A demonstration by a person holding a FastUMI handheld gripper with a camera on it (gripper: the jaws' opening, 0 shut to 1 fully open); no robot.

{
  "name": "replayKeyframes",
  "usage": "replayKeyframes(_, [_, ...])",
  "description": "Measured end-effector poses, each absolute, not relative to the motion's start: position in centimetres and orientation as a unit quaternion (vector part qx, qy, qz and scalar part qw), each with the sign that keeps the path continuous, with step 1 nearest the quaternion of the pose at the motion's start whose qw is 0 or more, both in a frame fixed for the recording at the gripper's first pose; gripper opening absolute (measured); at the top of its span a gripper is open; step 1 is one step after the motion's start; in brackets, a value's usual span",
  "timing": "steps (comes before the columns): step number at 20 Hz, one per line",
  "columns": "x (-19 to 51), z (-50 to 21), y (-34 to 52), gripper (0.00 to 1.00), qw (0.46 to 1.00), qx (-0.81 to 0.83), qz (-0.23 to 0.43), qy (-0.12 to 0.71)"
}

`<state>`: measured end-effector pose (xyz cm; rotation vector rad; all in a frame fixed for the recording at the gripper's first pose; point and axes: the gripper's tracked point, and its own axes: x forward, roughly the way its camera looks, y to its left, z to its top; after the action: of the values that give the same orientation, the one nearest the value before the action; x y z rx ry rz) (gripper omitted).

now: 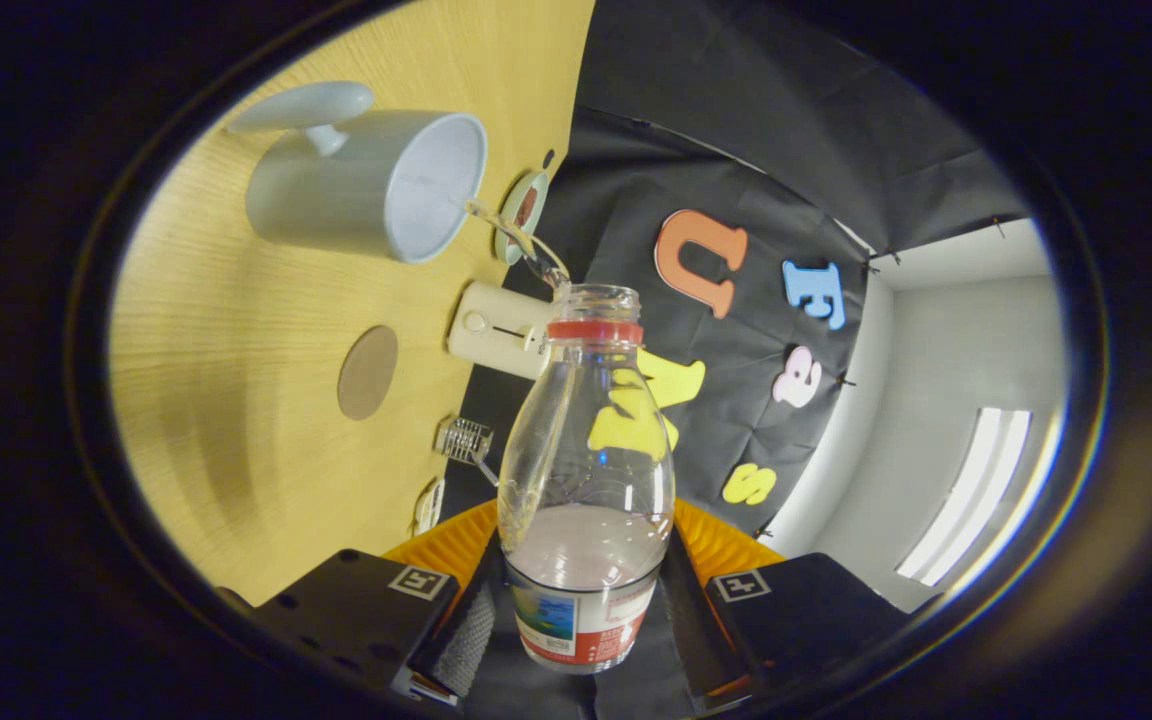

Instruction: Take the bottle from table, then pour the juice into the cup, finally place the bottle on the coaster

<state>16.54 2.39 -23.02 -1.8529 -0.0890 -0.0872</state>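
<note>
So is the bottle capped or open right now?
Open: the bottle, gripped between both fingers, has a bare mouth, and liquid streams toward the cup.

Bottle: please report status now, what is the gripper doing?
Gripper shut on bottle, tilted toward cup. Thin stream leaving the bottle mouth into the cup. Coaster bare, beside the cup. Nothing in the way.

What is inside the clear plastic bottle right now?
The clear plastic bottle, gripped between both fingers, holds clear liquid pooled by its label; a thin stream leaves its open mouth toward the pale grey cup. The label hides the base.
</note>
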Motion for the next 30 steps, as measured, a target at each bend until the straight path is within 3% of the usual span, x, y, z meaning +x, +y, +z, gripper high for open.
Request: replayKeyframes(30, [16.0, -19.0, 3.5, 0.81, 0.537, -0.839, -0.060, -0.063])
